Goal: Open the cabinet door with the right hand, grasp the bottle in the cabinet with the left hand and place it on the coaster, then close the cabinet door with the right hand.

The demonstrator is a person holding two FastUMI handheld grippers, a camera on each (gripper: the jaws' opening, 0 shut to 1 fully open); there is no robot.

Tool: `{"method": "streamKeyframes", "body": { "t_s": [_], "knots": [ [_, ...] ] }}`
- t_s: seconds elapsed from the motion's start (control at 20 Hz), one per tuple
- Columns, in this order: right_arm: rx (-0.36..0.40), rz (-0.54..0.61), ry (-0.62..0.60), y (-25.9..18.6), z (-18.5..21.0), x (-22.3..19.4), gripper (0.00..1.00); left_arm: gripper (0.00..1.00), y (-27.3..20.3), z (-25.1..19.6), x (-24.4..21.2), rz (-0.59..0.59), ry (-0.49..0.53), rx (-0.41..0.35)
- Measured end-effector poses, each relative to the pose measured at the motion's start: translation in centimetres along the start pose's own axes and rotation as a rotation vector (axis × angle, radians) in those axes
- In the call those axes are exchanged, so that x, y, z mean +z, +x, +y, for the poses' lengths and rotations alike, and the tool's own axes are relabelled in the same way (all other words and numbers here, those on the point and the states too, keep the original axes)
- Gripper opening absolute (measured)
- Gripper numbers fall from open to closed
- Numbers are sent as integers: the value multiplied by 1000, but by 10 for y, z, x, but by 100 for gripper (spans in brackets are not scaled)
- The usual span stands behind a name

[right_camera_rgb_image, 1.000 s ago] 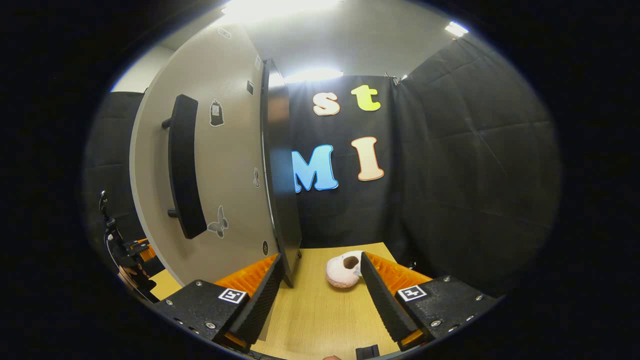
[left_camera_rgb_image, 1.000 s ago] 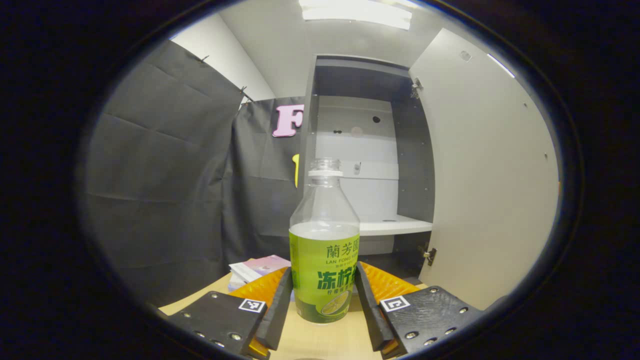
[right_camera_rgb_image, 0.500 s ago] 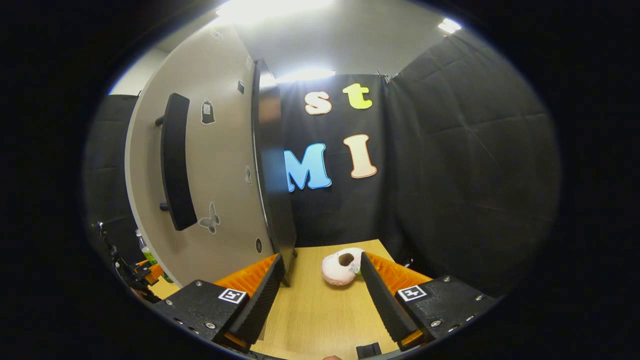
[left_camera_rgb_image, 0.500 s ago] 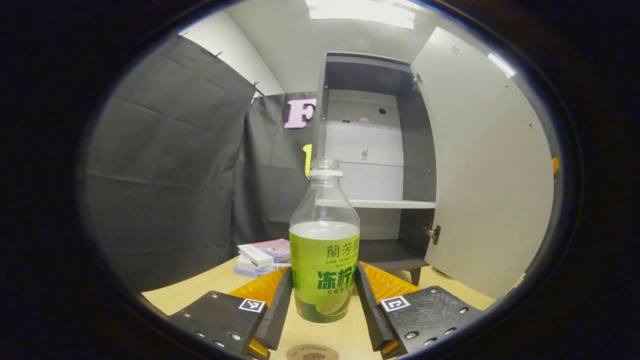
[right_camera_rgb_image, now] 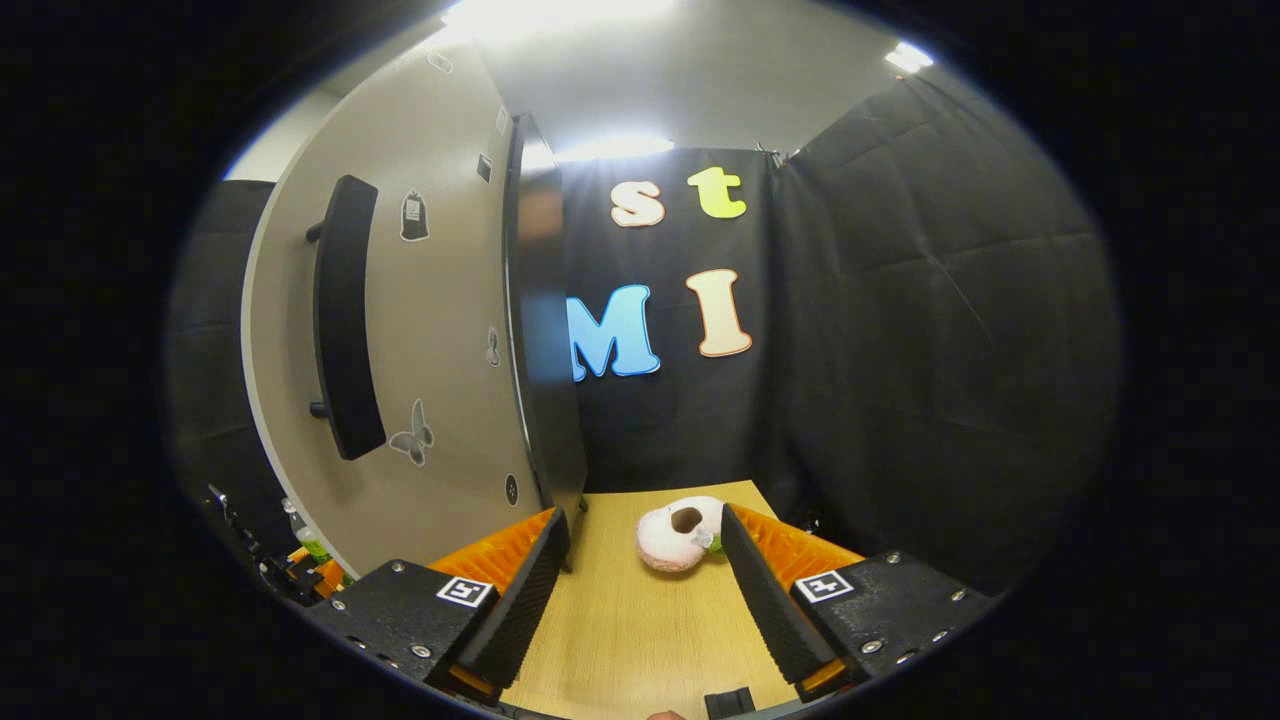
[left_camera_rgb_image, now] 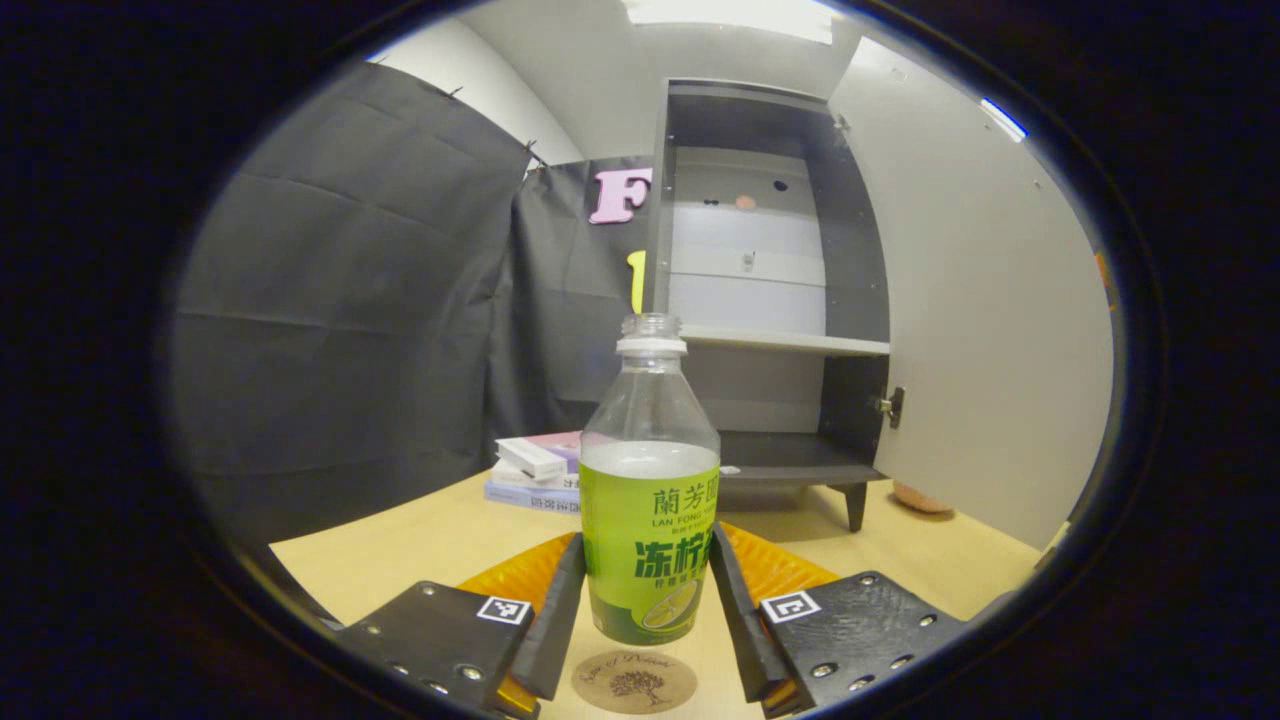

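Left tongs [left_camera_rgb_image: 647,610]: clamped on the bottle [left_camera_rgb_image: 649,500], one pad on each side of the green label; bottle upright, uncapped, part full, centre of the left gripper view.

Change: across the last second the cabinet [left_camera_rgb_image: 765,290] has shrunk and risen toward the upper centre of the frame; more desk [left_camera_rgb_image: 400,545] shows; the coaster [left_camera_rgb_image: 634,682], earlier out of frame, now sits at bottom centre, just under the bottle's base; whether base and coaster touch cannot be told.

Meaning: bottle is out of the cabinet and carried back over the coaster; judged step is the set-down, then release; care needed to land it centred and upright.

Door [left_camera_rgb_image: 980,300]: open wide, right of frame; closing not yet done.

Right tongs [right_camera_rgb_image: 645,600]: wide apart, holding nothing, low over the desk; door face and its dark handle [right_camera_rgb_image: 345,320] at left of the right gripper view, nearly as a second ago; handle well above the tongs.

Other: books [left_camera_rgb_image: 535,470] on the desk at centre left; pink plush toy [right_camera_rgb_image: 678,534] beyond the right tongs.
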State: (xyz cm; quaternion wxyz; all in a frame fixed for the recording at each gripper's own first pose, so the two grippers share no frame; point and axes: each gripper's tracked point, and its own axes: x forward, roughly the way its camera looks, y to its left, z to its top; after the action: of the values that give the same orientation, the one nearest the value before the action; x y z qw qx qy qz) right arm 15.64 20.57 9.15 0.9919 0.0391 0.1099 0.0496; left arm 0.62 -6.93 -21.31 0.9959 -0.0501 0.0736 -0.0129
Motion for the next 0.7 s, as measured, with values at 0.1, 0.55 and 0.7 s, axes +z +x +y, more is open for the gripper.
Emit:
{"method": "streamKeyframes", "body": {
  "t_s": [0.1,0.55,0.7],
  "knots": [
    [6,10,-12,2,-1,-1,94,68,-3,1,-18,27,14,6],
    [36,54,-34,-2,3,-7,94,68,-16,13,-66,79,26,47],
    [50,44,-47,-1,5,-5,94,68,-20,14,-70,68,16,56]
  ]
}}
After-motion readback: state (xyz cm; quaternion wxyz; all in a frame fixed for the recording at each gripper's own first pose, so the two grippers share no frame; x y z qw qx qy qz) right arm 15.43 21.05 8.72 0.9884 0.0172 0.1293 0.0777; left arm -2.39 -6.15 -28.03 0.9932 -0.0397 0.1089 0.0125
